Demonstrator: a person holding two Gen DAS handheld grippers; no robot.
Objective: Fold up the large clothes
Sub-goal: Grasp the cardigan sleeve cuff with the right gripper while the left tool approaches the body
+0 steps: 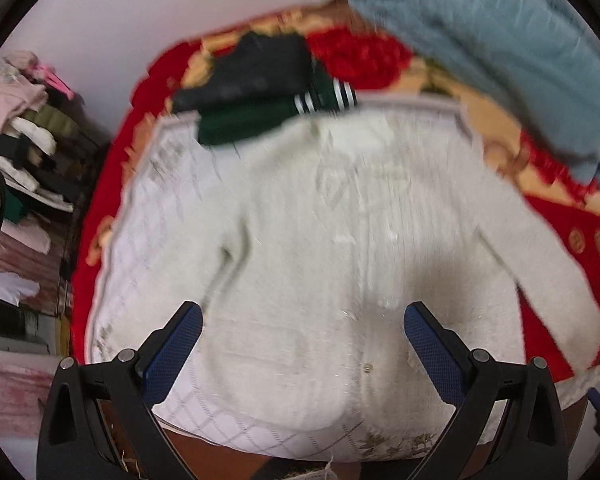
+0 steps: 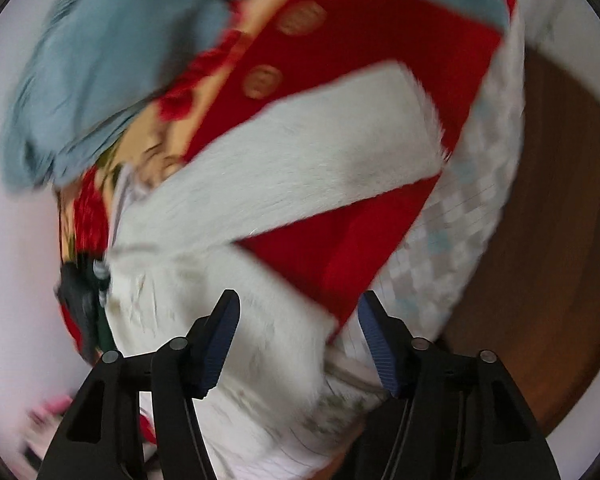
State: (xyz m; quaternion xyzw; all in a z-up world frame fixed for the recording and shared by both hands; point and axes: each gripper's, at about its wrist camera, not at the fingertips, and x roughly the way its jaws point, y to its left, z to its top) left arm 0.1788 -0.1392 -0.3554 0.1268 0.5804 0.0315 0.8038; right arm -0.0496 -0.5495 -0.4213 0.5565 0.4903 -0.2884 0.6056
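While both claws hang over the bed with nothing in them, each view reads as follows.

Left wrist view
- Left claw (image 1: 302, 334): jaws wide apart, nothing between the blue pads (image 1: 176, 354); it points steeply down at the garment's lower body.
- White sweater (image 1: 340, 240): the task's garment, lying face up and spread flat straight ahead of the claw, collar at the far end, hem nearest the fingers. Laid out like this, I judge, so the sleeves can be folded inward first.
- Left sleeve (image 1: 228, 248): ahead and to the claw's left, lying close along the body.
- Checked sheet (image 1: 152, 208): under the sweater, probably a clean folding surface over the red patterned blanket (image 1: 112, 184).
- Dark folded clothes (image 1: 260, 80): beyond the collar, well ahead of the claw; they look like finished pieces set aside.
- Blue-grey garment (image 1: 500, 48): far ahead and to the right, bunched up, likely waiting its turn.
- Clothes stack (image 1: 24, 120): off the bed, far to the claw's left.

Right wrist view
- Right claw (image 2: 298, 328): jaws partly apart, pads touching no cloth; the picture is blurred.
- Right sleeve (image 2: 332, 148): stretched out ahead of the claw and angled away from the body, cuff farthest off, over the blanket.
- Sweater body: just ahead of and beneath the left finger (image 2: 220, 340).
- Wooden floor (image 2: 548, 240): to the claw's right, past the bed edge.
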